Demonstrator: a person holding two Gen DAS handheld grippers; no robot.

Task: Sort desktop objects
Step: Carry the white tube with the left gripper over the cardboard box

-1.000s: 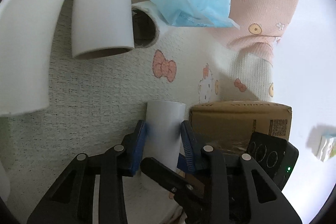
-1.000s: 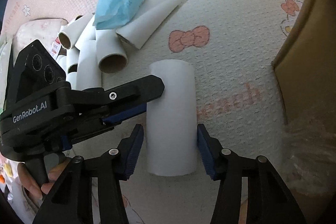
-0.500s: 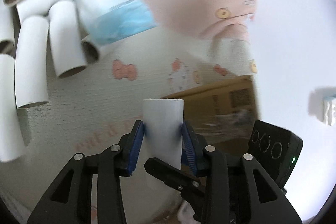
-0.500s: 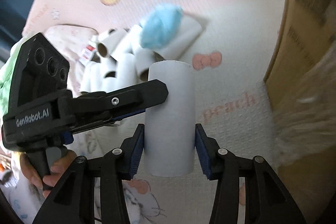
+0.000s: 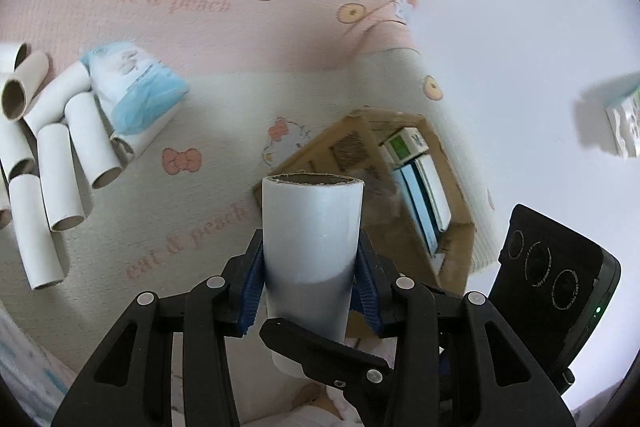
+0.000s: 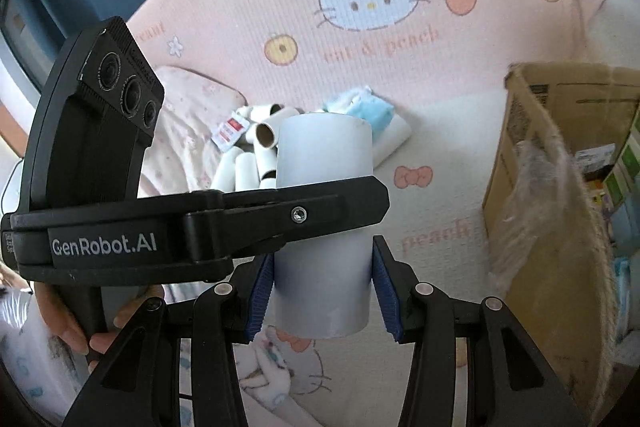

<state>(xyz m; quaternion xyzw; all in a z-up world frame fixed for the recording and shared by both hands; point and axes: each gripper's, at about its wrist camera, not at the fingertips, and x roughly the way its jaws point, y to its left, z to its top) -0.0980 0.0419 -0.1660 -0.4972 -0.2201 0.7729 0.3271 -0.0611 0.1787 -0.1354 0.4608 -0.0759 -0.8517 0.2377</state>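
Note:
A white cardboard tube [image 5: 312,223] hangs upright in the air above the cartoon-print blanket [image 5: 208,7]. My left gripper [image 5: 310,267] has its blue pads pressed on the tube's sides. In the right wrist view the same tube [image 6: 324,147] sits between the blue pads of my right gripper [image 6: 322,279], which is shut on its lower half. One black finger [image 6: 312,211] of the left gripper crosses in front of the tube there. A finger [image 5: 320,347] of the right gripper crosses under the tube in the left wrist view.
A pile of white tubes [image 5: 52,179] lies on the blanket at left with a blue tissue pack [image 5: 136,91] on it. An open cardboard box [image 6: 520,131] holding packets stands at right, a crumpled clear bag on its rim. A hand [image 6: 64,323] holds the left gripper's handle.
Both grippers have risen with the white tube, lifting it off the blanket. The tube pile now looks smaller and farther, and the open top of the box has come into view.

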